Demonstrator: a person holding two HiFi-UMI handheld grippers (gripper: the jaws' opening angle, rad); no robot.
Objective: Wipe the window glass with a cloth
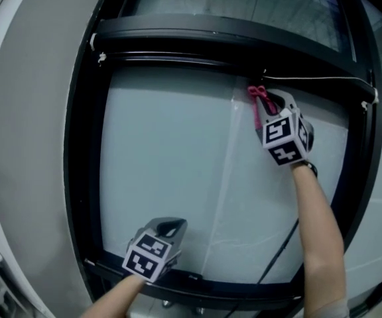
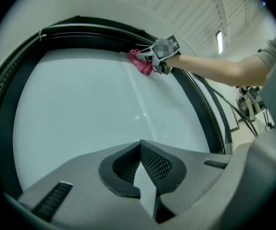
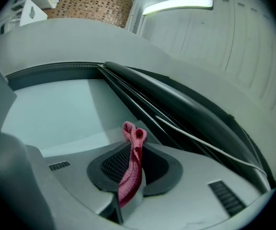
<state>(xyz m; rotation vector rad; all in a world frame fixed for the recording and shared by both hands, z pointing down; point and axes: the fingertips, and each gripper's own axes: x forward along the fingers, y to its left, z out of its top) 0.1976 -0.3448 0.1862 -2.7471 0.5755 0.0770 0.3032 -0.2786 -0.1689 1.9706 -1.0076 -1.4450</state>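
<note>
Window glass [image 1: 171, 171] filled its black frame [image 1: 78, 144], and most of the wiping seemingly remained. The right gripper [image 1: 268, 102] pinched a pink cloth [image 1: 255, 106] between its jaws at the pane's top edge. The left gripper [image 1: 171, 229], below, was closed and empty.

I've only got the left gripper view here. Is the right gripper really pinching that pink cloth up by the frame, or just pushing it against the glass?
Observer: Pinching it. In the right gripper view the pink cloth is clamped between the jaws of the right gripper, with a folded end poking past the tips.
Operator: And where does my left gripper sit on the window?
Observer: The head view shows the left gripper low down, right by the bottom frame.
</note>
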